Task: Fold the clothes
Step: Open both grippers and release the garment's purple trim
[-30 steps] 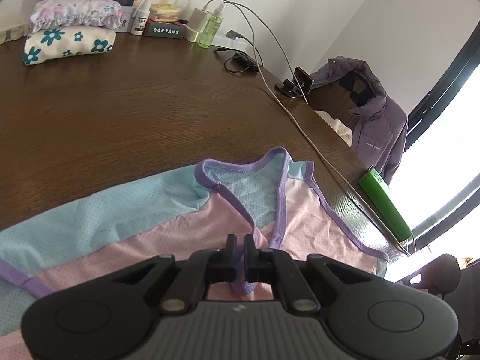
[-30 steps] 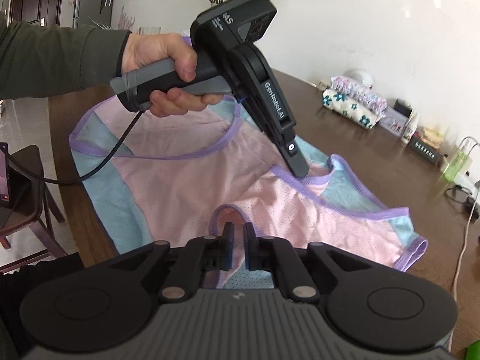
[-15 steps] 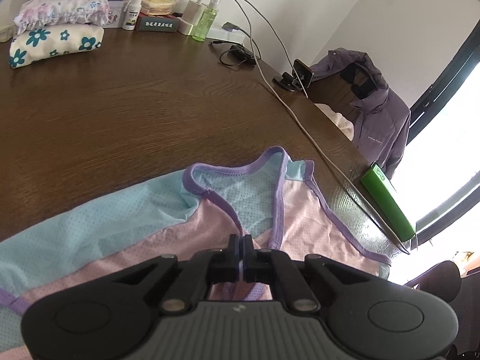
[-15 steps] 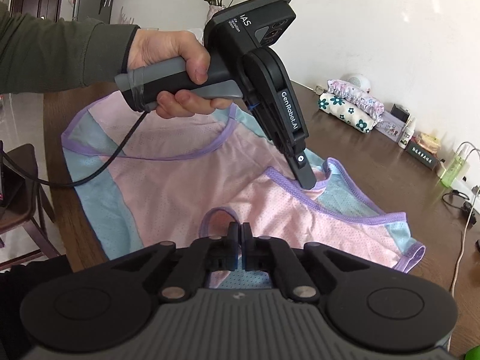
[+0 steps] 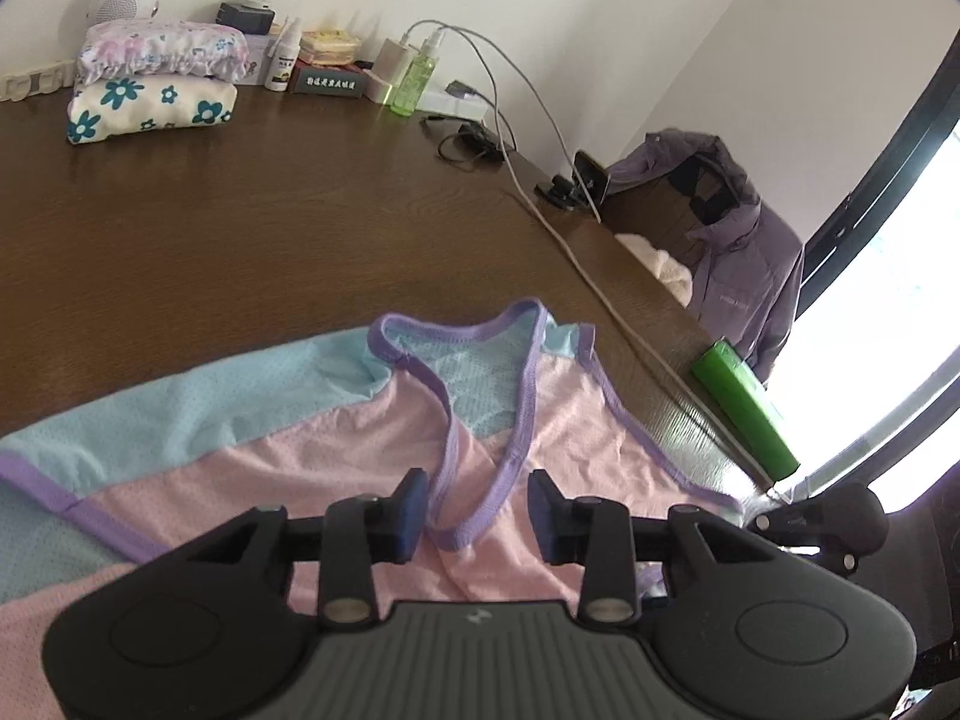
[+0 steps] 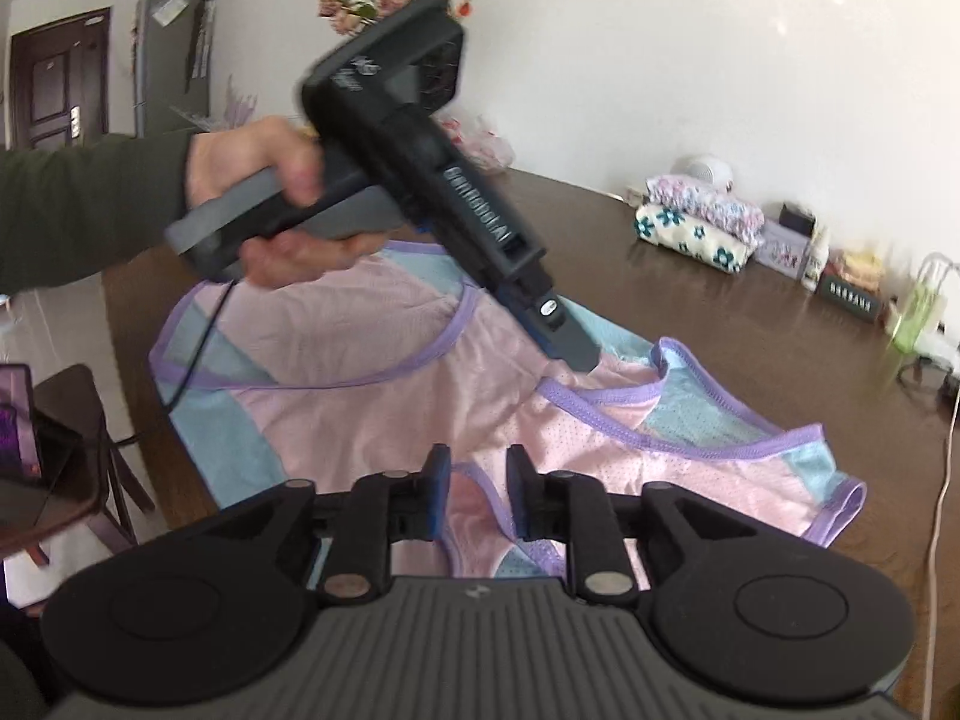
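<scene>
A pink and light-blue mesh top (image 5: 300, 450) with purple trim lies spread on the brown table (image 5: 240, 252). My left gripper (image 5: 477, 510) hovers just over its neckline; its jaws are opening, and a purple strap loop lies loose between them, untouched by the pads. In the right wrist view the top (image 6: 360, 396) stretches across the table, and a hand (image 6: 258, 180) holds the left gripper (image 6: 576, 354) tilted down above it. My right gripper (image 6: 478, 492) sits low over the near strap, jaws opening, the trim between them but not pinched.
A stack of folded flowered clothes (image 5: 150, 102) sits at the far wall with bottles, boxes and a charger. A cable (image 5: 576, 258) runs along the table's right edge past a phone stand (image 5: 591, 180) and a green box (image 5: 744, 408). A jacket (image 5: 732, 252) hangs on a chair.
Both grippers were shut on the purple-trimmed straps; now their jaws have parted and the straps lie loose. The left gripper has pulled back and up a little.
</scene>
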Tool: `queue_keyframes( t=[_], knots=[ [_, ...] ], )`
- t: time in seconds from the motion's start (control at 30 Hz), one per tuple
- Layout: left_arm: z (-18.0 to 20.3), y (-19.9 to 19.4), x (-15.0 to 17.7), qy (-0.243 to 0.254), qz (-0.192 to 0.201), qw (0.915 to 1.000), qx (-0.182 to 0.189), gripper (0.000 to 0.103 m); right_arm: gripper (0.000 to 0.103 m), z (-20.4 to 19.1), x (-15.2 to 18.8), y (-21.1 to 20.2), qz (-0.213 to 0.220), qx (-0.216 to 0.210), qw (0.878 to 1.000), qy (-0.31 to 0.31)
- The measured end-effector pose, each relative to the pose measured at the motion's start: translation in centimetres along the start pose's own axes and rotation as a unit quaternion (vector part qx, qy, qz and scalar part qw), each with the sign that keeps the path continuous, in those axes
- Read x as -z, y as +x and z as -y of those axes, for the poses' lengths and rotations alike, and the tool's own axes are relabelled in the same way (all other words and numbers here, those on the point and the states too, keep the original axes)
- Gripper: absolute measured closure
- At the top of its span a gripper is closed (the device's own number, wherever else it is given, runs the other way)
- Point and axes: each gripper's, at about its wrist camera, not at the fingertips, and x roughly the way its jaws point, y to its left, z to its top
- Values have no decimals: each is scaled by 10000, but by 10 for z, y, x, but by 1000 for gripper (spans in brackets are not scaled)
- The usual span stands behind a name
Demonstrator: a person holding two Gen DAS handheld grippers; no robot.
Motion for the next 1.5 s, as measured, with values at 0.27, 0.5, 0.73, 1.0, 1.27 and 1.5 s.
queue_keyframes(
  t=[0.27, 0.5, 0.73, 1.0, 1.27, 1.5],
  knots=[
    [0, 4, 9, 212, 44, 9985, -507, 88, 97, -8, 14, 9, -268, -212, 9987, 367],
    [14, -19, 12, 333, 342, 9969, -630, 88, 96, 3, 6, 16, -256, 62, 9981, 553],
    [66, -45, 55, 398, 683, 9917, -1012, 67, 83, 32, -3, -20, -37, 493, 9975, 513],
    [101, -10, 90, 388, 457, 9871, -1484, 69, 83, 95, 24, -70, -354, 1085, 9841, 1363],
    [115, -2, 103, 433, 812, 9724, -2146, 91, 77, 53, 74, -73, -444, 1240, 9854, 1083],
    [115, -3, 109, 38, 1172, 9638, -2394, 98, 75, 45, 90, -87, -10, 1227, 9834, 1341]
  ],
)
